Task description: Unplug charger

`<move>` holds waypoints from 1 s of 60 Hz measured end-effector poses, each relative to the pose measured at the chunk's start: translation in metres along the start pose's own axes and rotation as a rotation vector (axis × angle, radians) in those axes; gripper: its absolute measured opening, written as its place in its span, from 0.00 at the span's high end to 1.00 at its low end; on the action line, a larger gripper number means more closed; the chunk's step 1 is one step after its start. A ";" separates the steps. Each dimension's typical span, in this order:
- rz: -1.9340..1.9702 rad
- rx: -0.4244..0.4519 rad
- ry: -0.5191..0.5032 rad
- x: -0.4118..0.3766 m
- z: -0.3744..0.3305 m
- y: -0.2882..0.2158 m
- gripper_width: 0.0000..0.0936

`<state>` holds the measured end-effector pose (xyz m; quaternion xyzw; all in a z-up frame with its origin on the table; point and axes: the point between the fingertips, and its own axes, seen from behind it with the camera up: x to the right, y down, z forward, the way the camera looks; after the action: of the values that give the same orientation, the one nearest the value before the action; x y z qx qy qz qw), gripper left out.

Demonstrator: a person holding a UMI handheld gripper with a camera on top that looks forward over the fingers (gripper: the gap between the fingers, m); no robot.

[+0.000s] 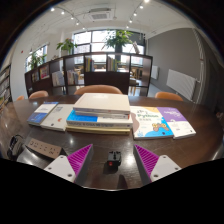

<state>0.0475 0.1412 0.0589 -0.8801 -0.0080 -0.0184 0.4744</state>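
Observation:
A small black charger block with a red spot (113, 157) lies on the dark wooden table (130, 145), between my two fingers near their tips, with a gap at each side. My gripper (113, 158) is open; its magenta pads (80, 159) stand wide apart to the left and right of the charger. A white power strip (42, 147) lies on the table to the left, just beyond the left finger. I cannot tell whether the charger is plugged into anything.
Books lie across the table beyond the fingers: a stack with a blue cover (100, 116) in the middle, a purple book (150, 122) to the right, more books (45, 116) to the left. Chairs (98, 90), shelves (60, 75) and windows stand behind.

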 end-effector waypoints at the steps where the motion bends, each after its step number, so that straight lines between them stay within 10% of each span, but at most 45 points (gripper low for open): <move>1: -0.002 0.014 0.002 -0.001 -0.007 -0.007 0.10; 22: -0.002 0.239 0.032 -0.040 -0.230 -0.101 0.09; 60: 0.036 0.098 0.042 -0.089 -0.381 0.064 0.09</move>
<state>-0.0491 -0.2117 0.2108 -0.8552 0.0169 -0.0280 0.5173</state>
